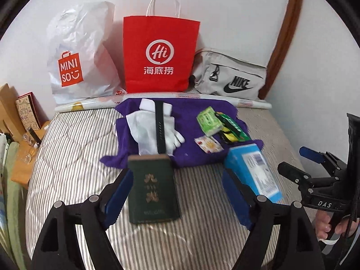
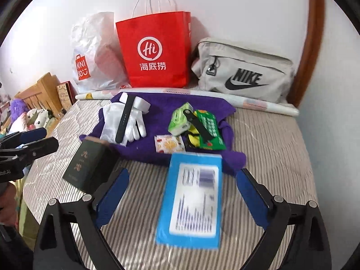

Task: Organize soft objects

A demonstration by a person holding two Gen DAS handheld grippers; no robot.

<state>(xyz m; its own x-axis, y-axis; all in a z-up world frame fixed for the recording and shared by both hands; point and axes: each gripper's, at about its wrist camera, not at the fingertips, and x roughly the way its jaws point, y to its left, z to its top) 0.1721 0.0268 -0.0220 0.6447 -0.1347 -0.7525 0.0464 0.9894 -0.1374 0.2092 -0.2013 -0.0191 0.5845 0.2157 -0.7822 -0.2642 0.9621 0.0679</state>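
- Here, three bags stand in a row against the wall at the far edge of the bed: a white plastic bag (image 1: 76, 56), a red paper bag (image 1: 159, 51) and a grey pouch (image 1: 231, 76); what is inside any of them cannot be told.
- In front of the bags lies a printed roll (image 1: 180, 96), and just before it a purple cloth (image 1: 191, 130) is spread on the striped quilt (image 1: 74, 153).
- On the cloth lie white gloves (image 1: 146, 130) with a black strap (image 1: 160, 128) across them, a green tissue pack (image 1: 208, 120), a green snack packet (image 2: 209, 130) under a black tag, and a small printed sachet (image 1: 209, 145).
- The left gripper (image 1: 177, 193) hangs spread wide and grasps nothing; a dark green booklet (image 1: 153, 189) lies free on the quilt between its blue pads, its far end at the cloth's near edge.
- The right gripper (image 2: 182, 198) is likewise released, its pads apart from the blue packet (image 2: 193, 200) that lies flat between them.
- Wooden furniture (image 2: 42, 94) and soft toys (image 2: 33, 117) stand beside the bed on the left.
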